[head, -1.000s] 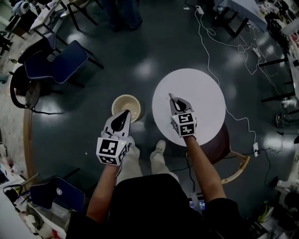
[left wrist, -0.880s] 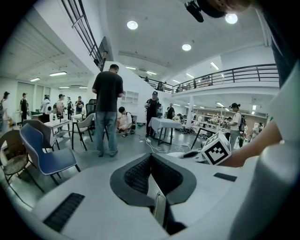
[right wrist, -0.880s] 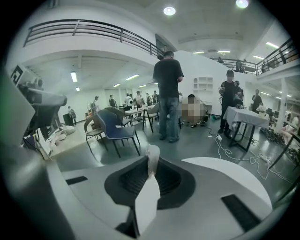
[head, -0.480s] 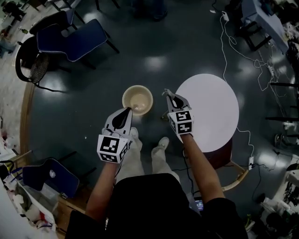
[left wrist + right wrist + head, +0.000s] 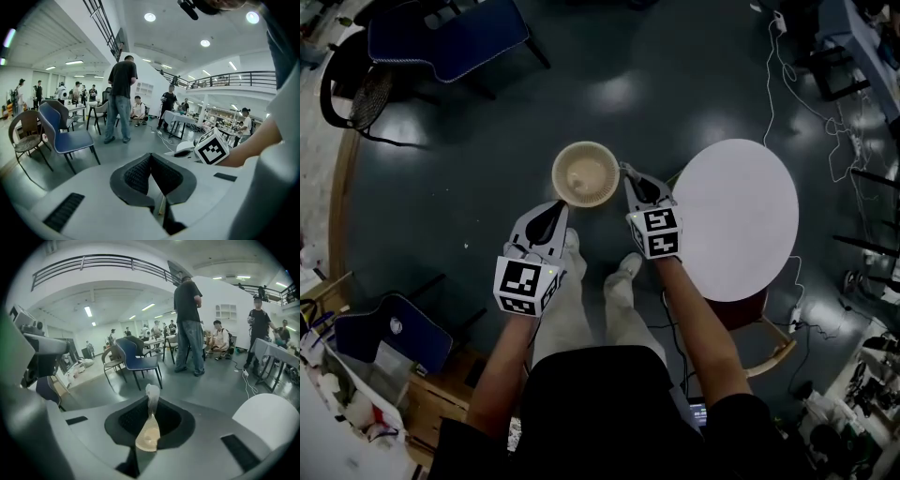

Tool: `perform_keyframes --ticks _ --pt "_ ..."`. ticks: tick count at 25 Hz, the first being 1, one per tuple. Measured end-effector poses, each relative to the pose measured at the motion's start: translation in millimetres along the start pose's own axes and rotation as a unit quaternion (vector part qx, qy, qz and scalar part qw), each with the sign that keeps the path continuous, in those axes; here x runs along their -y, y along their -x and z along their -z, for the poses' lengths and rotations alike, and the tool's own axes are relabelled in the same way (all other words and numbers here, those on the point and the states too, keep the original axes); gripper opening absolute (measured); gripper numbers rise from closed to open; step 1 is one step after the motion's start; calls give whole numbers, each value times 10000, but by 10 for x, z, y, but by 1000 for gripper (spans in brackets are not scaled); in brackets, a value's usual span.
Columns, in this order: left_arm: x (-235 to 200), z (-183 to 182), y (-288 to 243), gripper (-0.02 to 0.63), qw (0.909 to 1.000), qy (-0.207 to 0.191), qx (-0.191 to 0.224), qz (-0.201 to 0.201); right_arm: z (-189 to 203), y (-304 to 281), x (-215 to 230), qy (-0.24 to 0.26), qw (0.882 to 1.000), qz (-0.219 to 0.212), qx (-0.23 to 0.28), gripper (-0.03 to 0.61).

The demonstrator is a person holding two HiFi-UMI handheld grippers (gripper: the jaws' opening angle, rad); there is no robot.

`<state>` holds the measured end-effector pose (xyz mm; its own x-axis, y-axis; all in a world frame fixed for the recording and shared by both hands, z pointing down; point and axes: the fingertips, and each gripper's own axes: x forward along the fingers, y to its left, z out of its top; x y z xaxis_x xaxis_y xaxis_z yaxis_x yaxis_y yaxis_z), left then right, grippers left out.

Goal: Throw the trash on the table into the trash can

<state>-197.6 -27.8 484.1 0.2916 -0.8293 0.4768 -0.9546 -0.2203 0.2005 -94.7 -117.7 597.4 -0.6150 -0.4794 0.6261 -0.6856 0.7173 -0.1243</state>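
Left gripper (image 5: 553, 214): white two-jaw gripper with black pads and a marker cube, jaws pressed together, tilted forward and down.
Right gripper (image 5: 627, 172): same build, jaws pinched on a thin tan-and-white scrap (image 5: 149, 425).
Left forearm (image 5: 508, 366): bare, stretched forward.
Right forearm (image 5: 698, 323): bare, reaching further ahead.

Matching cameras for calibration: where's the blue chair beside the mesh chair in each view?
Head view: blue chair, top left.
Left gripper view: blue chair, left side, mid-height.
Right gripper view: blue chair, just left of centre, above the jaws.
Shared landmark: mesh chair, immediately left of it in all three.
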Motion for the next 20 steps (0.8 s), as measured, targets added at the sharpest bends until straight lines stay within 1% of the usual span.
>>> perform_keyframes --ticks 3,8,17,20 --pt "-172 178 -143 15 9999 125 -66 55 116 -285 -100 -23 9999 -76 -98 48" --pt "-373 552 -406 15 9992 131 -316 226 398 -721 -177 -126 9994 -129 -286 48" --pt "-656 1233 -878 15 9970 147 -623 439 1018 -1404 -89 -424 9978 -21 -504 48" --pt "-716 1479 -1037 15 9957 251 -721 520 1253 -1605 -89 -527 9968 -2 -599 48"
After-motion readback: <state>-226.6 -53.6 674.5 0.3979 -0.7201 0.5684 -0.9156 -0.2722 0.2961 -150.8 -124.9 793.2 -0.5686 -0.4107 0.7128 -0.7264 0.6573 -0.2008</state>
